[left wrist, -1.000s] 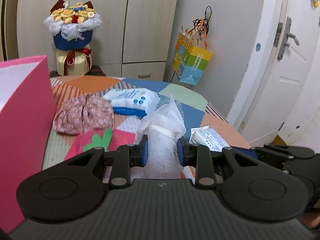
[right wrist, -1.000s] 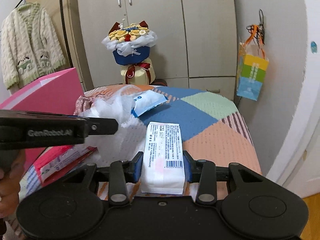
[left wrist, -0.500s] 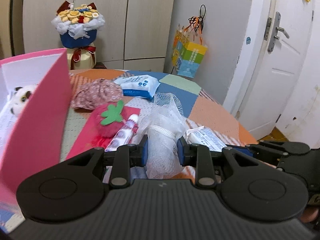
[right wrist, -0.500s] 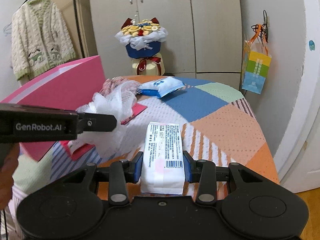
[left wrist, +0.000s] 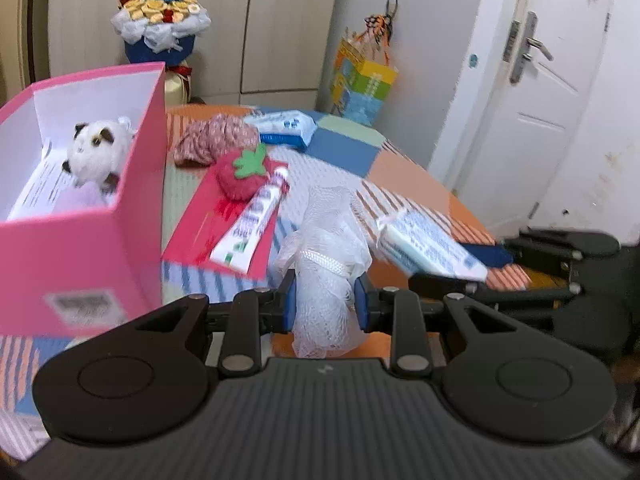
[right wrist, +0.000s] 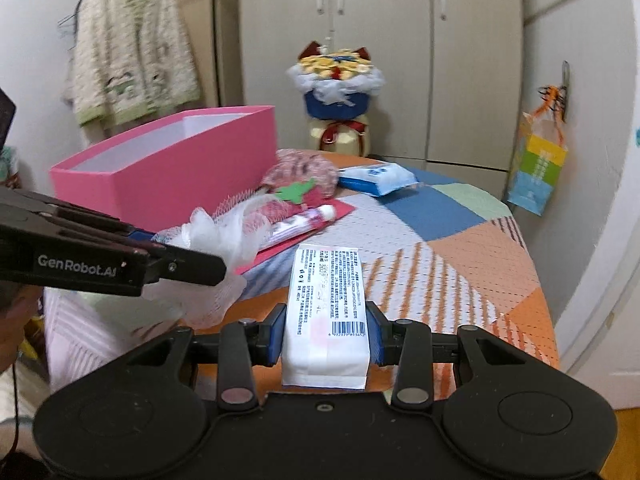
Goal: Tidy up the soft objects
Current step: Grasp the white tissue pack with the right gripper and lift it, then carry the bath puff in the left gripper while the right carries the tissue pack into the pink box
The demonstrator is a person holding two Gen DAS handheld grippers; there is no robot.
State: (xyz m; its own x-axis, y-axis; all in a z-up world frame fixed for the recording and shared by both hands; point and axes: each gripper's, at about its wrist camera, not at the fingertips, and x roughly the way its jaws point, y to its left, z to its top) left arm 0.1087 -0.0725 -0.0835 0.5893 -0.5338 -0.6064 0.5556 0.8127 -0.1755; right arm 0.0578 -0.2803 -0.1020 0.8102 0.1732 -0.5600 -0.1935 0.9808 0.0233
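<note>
Both hands have carried their loads back and to the side since a second ago, so the open pink cardboard box (left wrist: 120, 216) now shows its inside, where a white-and-brown plush toy (left wrist: 98, 150) lies on a printed sheet.

The left gripper (left wrist: 325, 306) has its jaws closed on a white mesh bath pouf (left wrist: 326, 264), pinched just under its woven band. The right gripper (right wrist: 325, 334) has its jaws closed on a white rectangular pack of tissues with a barcode (right wrist: 326, 312), held across its short width near the barcode end. Both things are lifted clear of the patchwork-covered bench (right wrist: 460, 248).

The pouf looks very light and springy; it should squash easily and may snag on edges, so the banded waist is the safest hold. The tissue pack is light, soft and wrapped in slick film, so a grip across its flat sides could slip if loosened. Its long axis runs straight away from the jaws, its far end pointing over the bench toward the cupboards. The pouf stands roughly upright, its frilled top fanning up and away from the jaws.

Still on the bench are a red strawberry-shaped plush (left wrist: 242, 176), a white tube with purple print (left wrist: 256, 220), a floral fabric bundle (left wrist: 216, 140) and a blue-and-white wipes packet (left wrist: 284, 126).
</note>
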